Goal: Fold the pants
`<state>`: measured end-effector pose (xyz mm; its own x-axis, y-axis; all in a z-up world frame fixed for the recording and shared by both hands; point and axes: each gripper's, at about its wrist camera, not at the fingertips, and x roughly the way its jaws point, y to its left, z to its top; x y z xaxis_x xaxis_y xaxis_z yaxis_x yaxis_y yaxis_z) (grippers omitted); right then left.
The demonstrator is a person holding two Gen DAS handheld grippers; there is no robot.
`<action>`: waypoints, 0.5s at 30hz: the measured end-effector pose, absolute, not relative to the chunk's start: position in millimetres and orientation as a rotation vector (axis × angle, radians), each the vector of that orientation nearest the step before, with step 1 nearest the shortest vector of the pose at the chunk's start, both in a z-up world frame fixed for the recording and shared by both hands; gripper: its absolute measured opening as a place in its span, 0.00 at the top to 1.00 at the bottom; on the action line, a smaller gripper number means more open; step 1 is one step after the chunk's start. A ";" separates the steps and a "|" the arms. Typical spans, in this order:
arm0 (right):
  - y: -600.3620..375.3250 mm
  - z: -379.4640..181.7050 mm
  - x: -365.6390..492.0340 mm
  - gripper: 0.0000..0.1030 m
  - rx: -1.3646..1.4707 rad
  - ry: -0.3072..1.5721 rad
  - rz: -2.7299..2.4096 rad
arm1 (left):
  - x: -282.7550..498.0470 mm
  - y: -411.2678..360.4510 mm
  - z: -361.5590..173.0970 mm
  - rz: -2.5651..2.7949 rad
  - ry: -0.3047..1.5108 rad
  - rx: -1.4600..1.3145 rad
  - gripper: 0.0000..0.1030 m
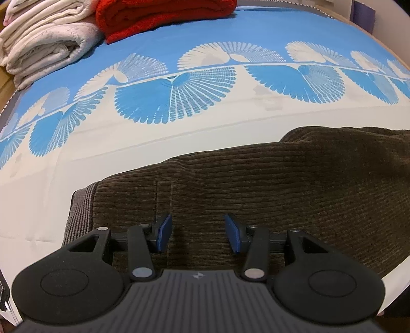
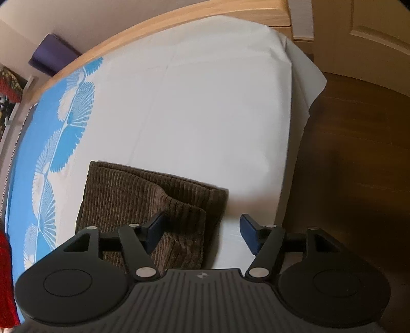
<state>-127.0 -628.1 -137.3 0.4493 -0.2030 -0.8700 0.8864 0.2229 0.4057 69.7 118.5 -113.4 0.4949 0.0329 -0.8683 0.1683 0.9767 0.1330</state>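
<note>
The pants [image 1: 269, 189], dark brown corduroy, lay on the bed [image 1: 179, 143], on the white part of a sheet [image 1: 210, 28] that turned blue with white fan shapes farther off. In the left wrist view they stretched across the lower half of the frame, with a ribbed band at their left end. The left gripper [image 1: 198, 234] hung over them, pointed steeply down, its blue-padded fingers [image 1: 164, 231] parted with only flat cloth showing in the gap; nothing was pinched, so it was released.

In the right wrist view the pants [image 2: 143, 199] showed as a folded stack, one layer lapped over another, with a rounded fold edge near the middle. The right gripper [image 2: 202, 234] stood over the stack's right edge, its fingers [image 2: 155, 229] spread wide. The left finger was over the cloth, the right one over bare white sheet beside it. Neither pad pressed on the fabric, so this one was released too.

At the far left corner of the bed, in the left view, sat a folded cream blanket [image 1: 46, 38] and, touching it, a folded red one [image 1: 159, 15]. The right view showed a wooden bed frame [image 2: 179, 23], a wooden floor [image 2: 358, 153] and a door [image 2: 371, 30]
</note>
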 end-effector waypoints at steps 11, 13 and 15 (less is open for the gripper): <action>-622.8 -150.4 -103.1 0.35 1.019 0.839 -0.875 | 71.3 116.7 -114.8 -0.097 1.053 0.207 0.51; -619.1 -150.0 -98.2 0.53 0.971 0.855 -0.897 | 70.1 117.2 -114.3 -0.097 1.053 0.202 0.51; -616.3 -148.0 -95.5 0.72 0.948 0.851 -0.878 | 68.6 117.8 -113.4 -0.099 1.052 0.198 0.51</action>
